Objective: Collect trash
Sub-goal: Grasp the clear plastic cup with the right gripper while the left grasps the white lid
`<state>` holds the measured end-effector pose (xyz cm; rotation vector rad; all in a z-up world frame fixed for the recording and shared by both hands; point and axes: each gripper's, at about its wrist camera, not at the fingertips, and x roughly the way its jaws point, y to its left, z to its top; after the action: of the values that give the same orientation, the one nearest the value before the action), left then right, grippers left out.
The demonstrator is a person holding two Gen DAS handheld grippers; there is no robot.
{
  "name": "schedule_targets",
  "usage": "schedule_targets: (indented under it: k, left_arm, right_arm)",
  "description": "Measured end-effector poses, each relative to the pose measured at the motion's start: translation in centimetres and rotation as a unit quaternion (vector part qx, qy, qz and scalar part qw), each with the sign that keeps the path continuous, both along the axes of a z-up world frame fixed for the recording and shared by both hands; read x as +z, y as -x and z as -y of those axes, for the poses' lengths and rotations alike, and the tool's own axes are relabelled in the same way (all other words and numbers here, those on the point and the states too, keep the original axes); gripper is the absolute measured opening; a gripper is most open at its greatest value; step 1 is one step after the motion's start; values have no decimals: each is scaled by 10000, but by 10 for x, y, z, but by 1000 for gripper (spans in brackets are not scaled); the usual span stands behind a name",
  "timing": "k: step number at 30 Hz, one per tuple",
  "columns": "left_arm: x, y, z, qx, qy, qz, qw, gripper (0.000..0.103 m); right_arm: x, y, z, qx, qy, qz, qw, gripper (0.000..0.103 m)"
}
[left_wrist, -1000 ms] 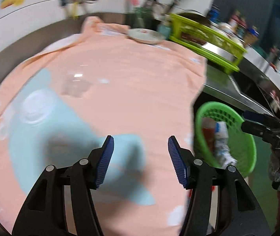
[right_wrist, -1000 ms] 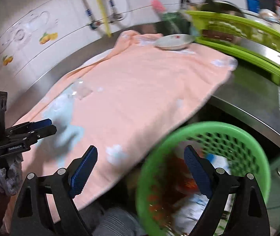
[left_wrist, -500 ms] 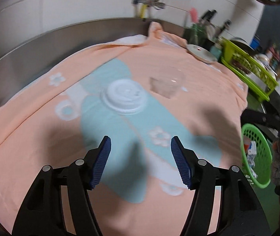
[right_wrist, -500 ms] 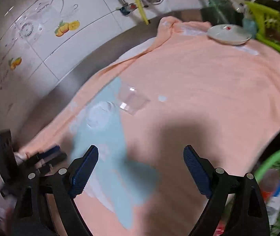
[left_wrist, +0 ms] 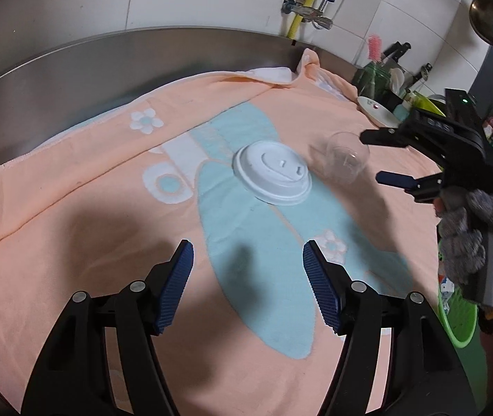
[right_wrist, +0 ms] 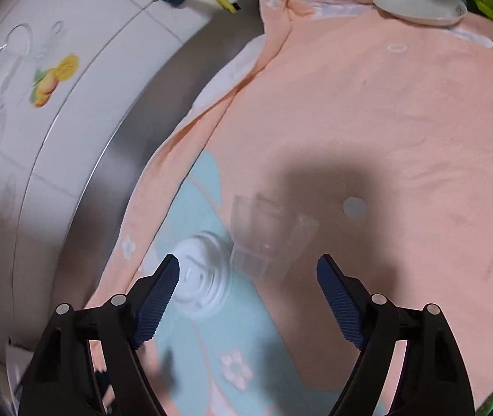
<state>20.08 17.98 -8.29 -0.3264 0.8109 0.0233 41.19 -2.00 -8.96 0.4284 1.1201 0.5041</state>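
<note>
Two pieces of trash, white cup lid (left_wrist: 272, 176) and clear plastic cup (left_wrist: 346, 161), now ahead of empty, unclenched left gripper (left_wrist: 248, 280); right gripper (right_wrist: 248, 298) closing, empty, cup just beyond its tips.

No text, brand or number can be read in either view. The right gripper (left_wrist: 385, 159), seen from the left wrist, carries a light marking on its black body, but it is too small and blurred to make out. The wall tiles (right_wrist: 52, 76) bear only fruit pictures, and the white plate (right_wrist: 420, 3) shows a small red mark without letters.
</note>
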Motion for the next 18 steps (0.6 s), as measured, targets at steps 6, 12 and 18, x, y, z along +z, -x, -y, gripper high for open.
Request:
schedule_targets:
  k: [6, 12, 18]
  left_arm:
    - [-2, -5, -2, -2, -63, -29, 10000, 65]
    - [-1, -14, 1, -39, -220, -48, 9997, 65]
    - [0, -28, 7, -147, -331, -79, 9993, 65]
  right_arm:
    - [-10, -16, -12, -142, -7, -220, 9997, 77]
    - [-20, -23, -14, -212, -31, -374, 9991, 70]
    - [-31, -30, -14, -162, -101, -490, 9986, 58]
